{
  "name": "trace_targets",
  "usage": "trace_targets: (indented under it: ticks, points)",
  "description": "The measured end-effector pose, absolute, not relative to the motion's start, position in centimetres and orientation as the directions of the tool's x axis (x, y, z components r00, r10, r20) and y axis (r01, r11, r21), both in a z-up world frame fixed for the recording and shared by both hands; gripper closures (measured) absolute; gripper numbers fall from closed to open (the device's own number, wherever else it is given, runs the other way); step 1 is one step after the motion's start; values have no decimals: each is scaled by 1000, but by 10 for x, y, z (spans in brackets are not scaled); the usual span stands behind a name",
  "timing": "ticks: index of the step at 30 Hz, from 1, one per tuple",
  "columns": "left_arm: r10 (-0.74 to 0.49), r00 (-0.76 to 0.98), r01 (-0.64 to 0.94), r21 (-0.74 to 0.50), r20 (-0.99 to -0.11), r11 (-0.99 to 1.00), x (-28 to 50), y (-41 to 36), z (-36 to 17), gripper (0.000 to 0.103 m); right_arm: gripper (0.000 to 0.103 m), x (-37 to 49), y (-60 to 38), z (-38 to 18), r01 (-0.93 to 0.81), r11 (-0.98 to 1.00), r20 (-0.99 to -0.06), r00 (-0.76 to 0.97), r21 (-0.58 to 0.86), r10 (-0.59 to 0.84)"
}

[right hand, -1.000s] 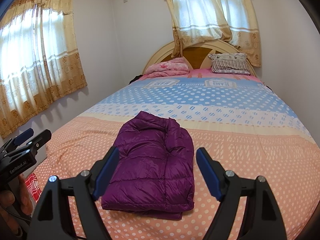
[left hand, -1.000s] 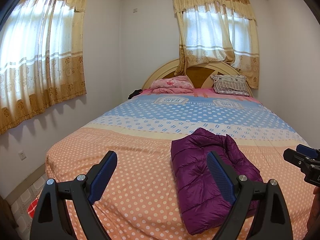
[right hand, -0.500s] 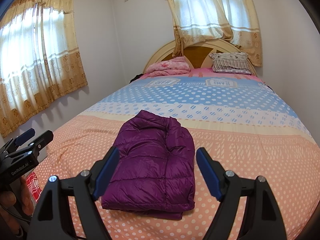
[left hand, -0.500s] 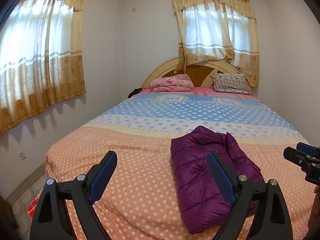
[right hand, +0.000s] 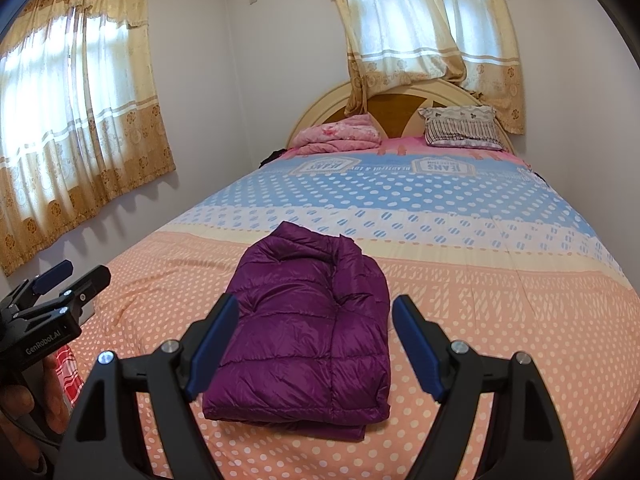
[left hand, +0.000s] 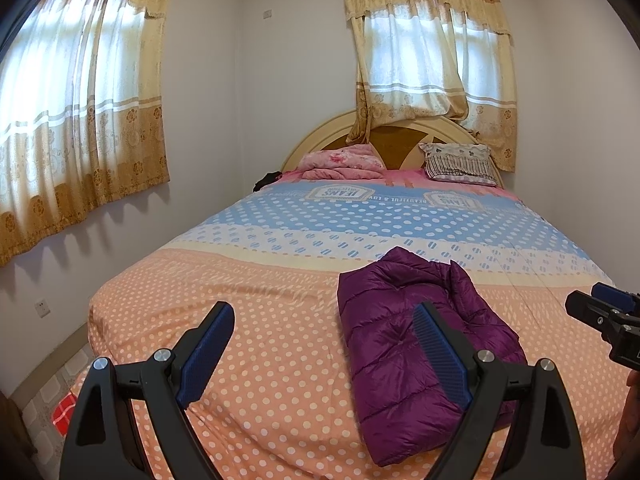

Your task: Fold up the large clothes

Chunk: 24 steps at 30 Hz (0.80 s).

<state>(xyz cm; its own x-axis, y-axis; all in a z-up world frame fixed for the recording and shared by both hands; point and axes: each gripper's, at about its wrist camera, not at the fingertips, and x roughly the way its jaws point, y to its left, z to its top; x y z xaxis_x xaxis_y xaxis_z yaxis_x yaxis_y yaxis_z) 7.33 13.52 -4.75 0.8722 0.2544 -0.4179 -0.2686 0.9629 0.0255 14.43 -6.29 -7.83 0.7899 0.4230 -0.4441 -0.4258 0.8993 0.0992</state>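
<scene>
A purple quilted puffer jacket (right hand: 304, 332) lies folded into a compact rectangle on the peach polka-dot part of the bed (right hand: 500, 320). It also shows in the left wrist view (left hand: 404, 328), right of centre. My left gripper (left hand: 324, 320) is open and empty, held above the bed's near end, left of the jacket. My right gripper (right hand: 314, 314) is open and empty, held back from the jacket, which shows between its fingers. Each gripper appears at the edge of the other's view: the right one (left hand: 600, 312), the left one (right hand: 68, 280).
The bed has a blue dotted band (right hand: 400, 196), a folded pink quilt (right hand: 340, 136) and a striped pillow (right hand: 460, 128) by the headboard. Curtained windows are on the left wall (left hand: 72, 120) and behind the headboard. A red checked item (left hand: 64, 406) lies on the floor left.
Both views have shifted very slightly; the jacket lies unmoved and both grippers stay open.
</scene>
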Motion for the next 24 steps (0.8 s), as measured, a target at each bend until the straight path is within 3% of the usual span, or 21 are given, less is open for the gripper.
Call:
trace_targets:
  ticks: [24]
  points:
    - [271,862,-264,78,-428,961,80,129,-59,12,21,143,-66,-86,-432,896,-455,780,108,430]
